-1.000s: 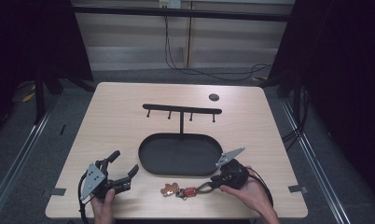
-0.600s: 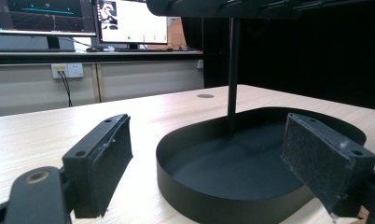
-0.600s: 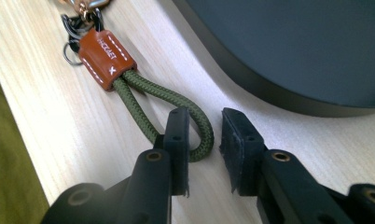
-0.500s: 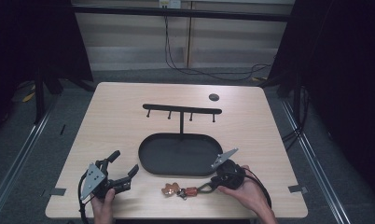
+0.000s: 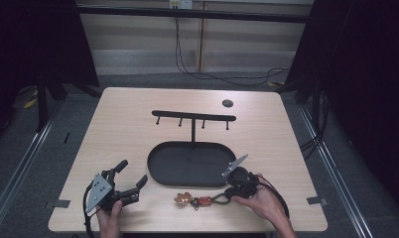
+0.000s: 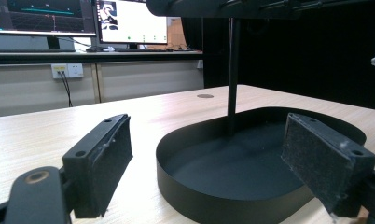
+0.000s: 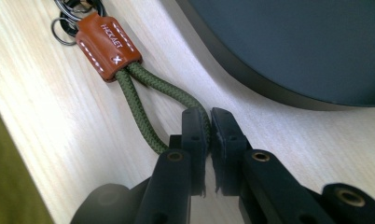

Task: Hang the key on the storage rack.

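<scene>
A keychain lies near the table's front edge: a copper charm [image 5: 183,198], a brown leather tag [image 5: 203,201] [image 7: 108,46] and a green cord loop [image 5: 218,198] [image 7: 148,93]. My right gripper [image 5: 227,194] [image 7: 208,122] is shut on the far end of that cord loop, with the cord pinched between its pads just in front of the black oval tray [image 5: 187,166] [image 7: 293,46]. My left gripper [image 5: 133,171] [image 6: 213,163] rests at the front left, open and holding nothing, aimed at the tray [image 6: 232,191].
A black T-shaped hanger stand [image 5: 193,119] with several pegs rises from the tray's back; its post [image 6: 232,74] stands ahead of the left gripper. A small dark disc [image 5: 227,103] lies at the back right. Metal key rings [image 7: 66,18] sit beyond the leather tag.
The right gripper has shifted slightly left toward the keychain. The left gripper and the keychain have stayed in place.
</scene>
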`<state>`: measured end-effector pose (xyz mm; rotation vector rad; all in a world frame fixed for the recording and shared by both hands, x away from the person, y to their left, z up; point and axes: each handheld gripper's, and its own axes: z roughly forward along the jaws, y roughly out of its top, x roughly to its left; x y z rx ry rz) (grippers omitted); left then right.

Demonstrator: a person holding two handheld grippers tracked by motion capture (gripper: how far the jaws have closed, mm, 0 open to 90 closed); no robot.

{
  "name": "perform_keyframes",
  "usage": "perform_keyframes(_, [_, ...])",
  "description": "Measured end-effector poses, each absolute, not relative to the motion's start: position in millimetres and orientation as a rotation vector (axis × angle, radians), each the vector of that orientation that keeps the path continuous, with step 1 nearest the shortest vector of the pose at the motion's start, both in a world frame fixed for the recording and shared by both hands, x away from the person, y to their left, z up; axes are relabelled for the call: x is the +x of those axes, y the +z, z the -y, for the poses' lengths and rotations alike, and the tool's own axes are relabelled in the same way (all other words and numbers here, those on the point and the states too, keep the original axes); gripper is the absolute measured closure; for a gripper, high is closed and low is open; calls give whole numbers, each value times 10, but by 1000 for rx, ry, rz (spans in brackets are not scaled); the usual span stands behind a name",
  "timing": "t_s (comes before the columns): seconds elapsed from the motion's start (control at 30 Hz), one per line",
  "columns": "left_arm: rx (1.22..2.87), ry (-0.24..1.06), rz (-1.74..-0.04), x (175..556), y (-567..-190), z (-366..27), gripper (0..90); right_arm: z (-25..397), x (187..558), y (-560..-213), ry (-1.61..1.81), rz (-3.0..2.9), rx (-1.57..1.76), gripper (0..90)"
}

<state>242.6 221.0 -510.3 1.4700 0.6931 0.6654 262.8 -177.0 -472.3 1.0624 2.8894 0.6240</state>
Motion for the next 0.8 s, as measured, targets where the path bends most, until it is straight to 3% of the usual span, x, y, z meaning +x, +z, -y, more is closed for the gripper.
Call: perform_keyframes(0.8, [1471, 666, -693, 2426, -5103, -2210, 156, 1641, 2963, -4270, 539, -3064, 999, 860])
